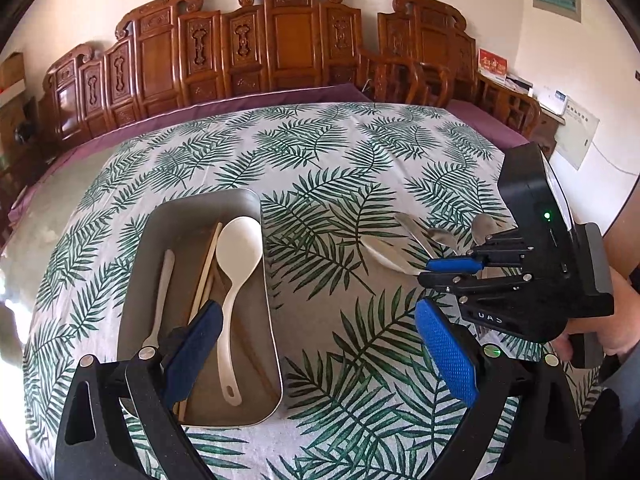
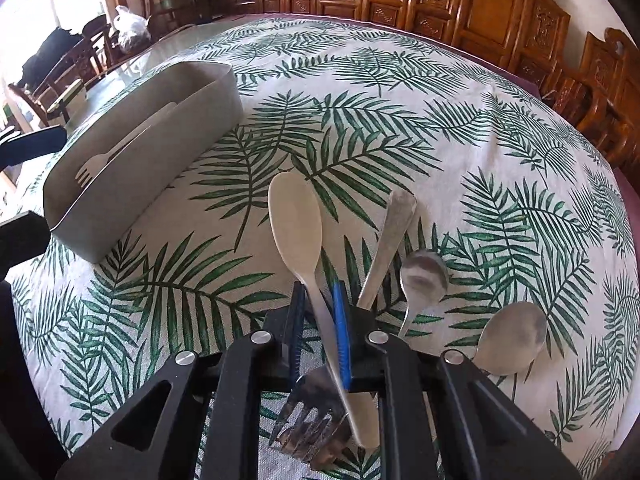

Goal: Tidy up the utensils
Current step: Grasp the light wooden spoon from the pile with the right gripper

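A grey tray (image 1: 256, 204) on the leaf-print cloth holds a white ladle (image 1: 239, 248), a white fork (image 1: 160, 300) and chopsticks (image 1: 206, 264). My left gripper (image 1: 320, 346) hangs open just above the tray's near end, nothing between its blue pads. To the right, my right gripper (image 1: 436, 274) points down into a cluster of cutlery. In the right wrist view the right gripper (image 2: 318, 304) is shut on the handle of a cream spoon (image 2: 294, 224). Around it lie a metal fork (image 2: 312, 420), a metal handle (image 2: 394, 248), a small metal spoon (image 2: 424, 276) and a large metal spoon (image 2: 512, 340).
The tray (image 2: 140, 152) sits far left in the right wrist view, with the white fork (image 2: 120, 152) inside. A person's hand (image 1: 624, 320) grips the right tool. Carved wooden chairs (image 1: 288, 40) line the table's far edge. Bare cloth (image 1: 320, 168) lies between tray and cutlery.
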A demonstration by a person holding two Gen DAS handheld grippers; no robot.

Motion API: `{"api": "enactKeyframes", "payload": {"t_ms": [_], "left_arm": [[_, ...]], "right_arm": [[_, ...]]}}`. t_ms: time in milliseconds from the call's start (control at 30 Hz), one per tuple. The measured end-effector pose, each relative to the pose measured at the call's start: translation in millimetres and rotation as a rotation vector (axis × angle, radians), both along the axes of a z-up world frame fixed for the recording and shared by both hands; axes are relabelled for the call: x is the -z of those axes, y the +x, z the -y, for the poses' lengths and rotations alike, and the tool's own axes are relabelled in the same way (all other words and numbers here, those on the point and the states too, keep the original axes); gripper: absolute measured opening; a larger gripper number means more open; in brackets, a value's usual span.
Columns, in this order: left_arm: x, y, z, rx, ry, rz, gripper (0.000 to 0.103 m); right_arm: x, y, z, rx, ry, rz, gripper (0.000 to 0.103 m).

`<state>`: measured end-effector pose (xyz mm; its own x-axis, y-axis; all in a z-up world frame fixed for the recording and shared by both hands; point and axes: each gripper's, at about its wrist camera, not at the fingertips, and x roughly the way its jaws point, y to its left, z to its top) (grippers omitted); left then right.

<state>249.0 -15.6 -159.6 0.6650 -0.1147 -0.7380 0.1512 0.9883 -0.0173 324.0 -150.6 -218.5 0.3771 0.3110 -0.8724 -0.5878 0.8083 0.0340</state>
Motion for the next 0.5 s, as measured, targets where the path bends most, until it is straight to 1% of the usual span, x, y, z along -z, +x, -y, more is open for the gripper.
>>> {"api": "enactKeyframes", "payload": {"t_ms": [67,133,267,400,500], "left_arm": [[0.9,-0.2,2.0,0.002,0.002,0.001,0.093],[2.4,-1.6,5.5,0.005,0.010,0.003,0.093],[6.7,-4.3,11.3,0.008,0.013,-0.006,0.093],[9.6,-8.9,22.0,0.020,0.022,-0.010,0.093],[11.6,-11.6,33.8,0.036,0.031,-0.011,0.093]], "right_arm": [[-5.3,-0.2,6.2,0.017,0.047,-0.001,0.008],[-15.4,-3.1,11.0,0.031,0.062,0.034,0.008],[-38.6,-10.5,27.2,0.064,0.130,0.080,0.008],[-50.8,-21.0,49.9,0.104,0.163,0.094,0.008],[-52.3,-27.0,63.1,0.136,0.154,0.094,0.008]]}}
